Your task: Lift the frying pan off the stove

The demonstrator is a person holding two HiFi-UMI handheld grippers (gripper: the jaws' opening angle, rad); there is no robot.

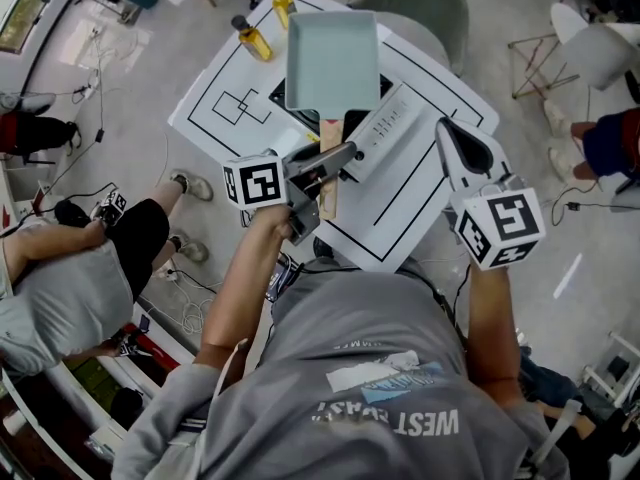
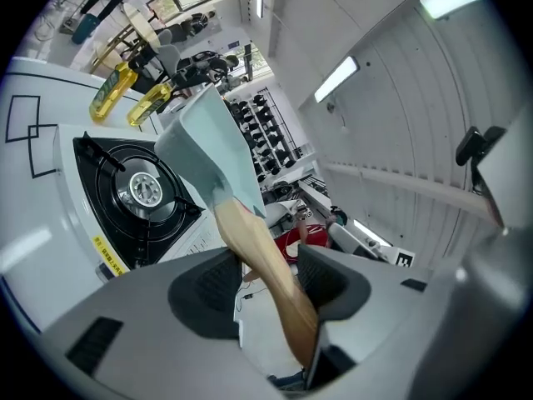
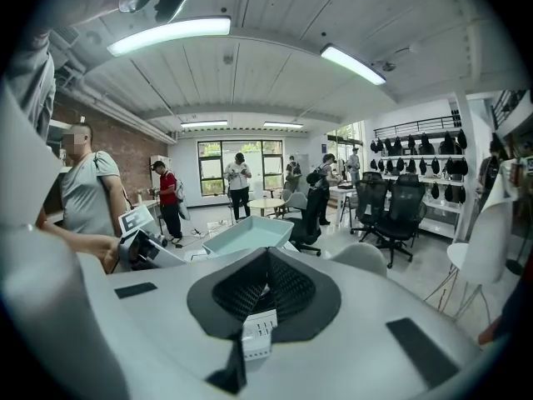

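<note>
A pale teal square frying pan hangs in the air above the stove, tilted, clear of the black burner. My left gripper is shut on the pan's wooden handle, which runs between the two dark pads. In the left gripper view the pan rises up and away from the jaws. My right gripper hovers to the right of the stove over the white mat, jaws shut with nothing in them. The right gripper view shows the pan ahead.
Two yellow oil bottles stand at the far edge of the white lined mat. A person stands close on the left, and office chairs sit beyond the table.
</note>
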